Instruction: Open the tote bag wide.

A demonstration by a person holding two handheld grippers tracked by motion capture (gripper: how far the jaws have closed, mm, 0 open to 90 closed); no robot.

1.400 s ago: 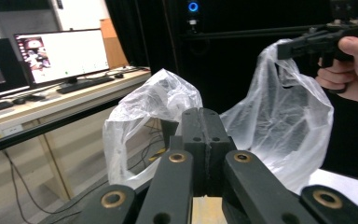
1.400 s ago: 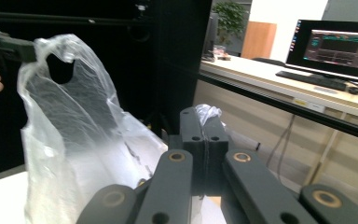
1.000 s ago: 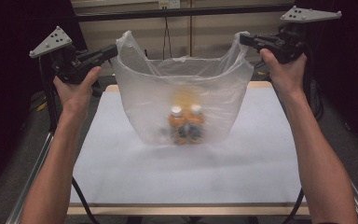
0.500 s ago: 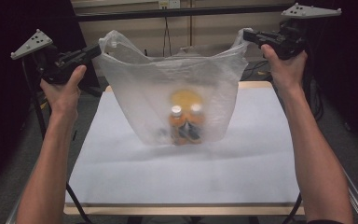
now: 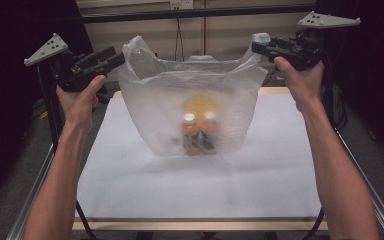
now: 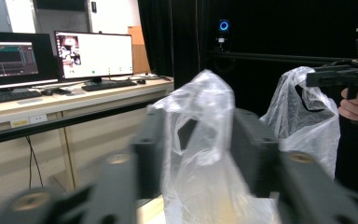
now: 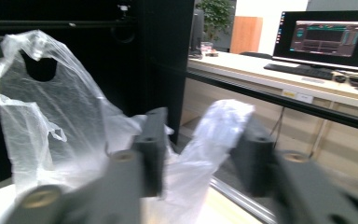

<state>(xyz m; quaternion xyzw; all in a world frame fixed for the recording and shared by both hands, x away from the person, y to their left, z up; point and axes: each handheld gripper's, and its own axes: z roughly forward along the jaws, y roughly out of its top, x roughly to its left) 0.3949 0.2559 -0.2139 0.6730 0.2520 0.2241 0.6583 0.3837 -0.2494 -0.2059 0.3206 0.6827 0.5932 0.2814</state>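
Note:
A clear plastic bag [image 5: 190,100] stands on the white table [image 5: 205,190], stretched wide by its two handles. Inside it are two orange bottles with white caps [image 5: 189,132] [image 5: 210,131], and a blurred orange round thing [image 5: 200,106] shows behind them. My left gripper [image 5: 120,59] is shut on the left handle [image 6: 205,107], which bunches up between its jaws. My right gripper [image 5: 255,47] is shut on the right handle [image 7: 219,126]. The left gripper view also shows the far handle [image 6: 303,107], held by the other gripper [image 6: 310,79]. In the right gripper view the left handle [image 7: 32,84] rises at the far left.
A black frame bar [image 5: 190,12] runs across behind the table. Desks with lit monitors [image 6: 93,53] [image 7: 328,39] stand beyond it. Metal rails [image 5: 35,200] edge the table on both sides, and cables hang down the wall behind it.
The left gripper swung out to the left with its handle, then came back right, so the bag's mouth is narrower now. The right gripper dipped slightly. The bottles stayed put.

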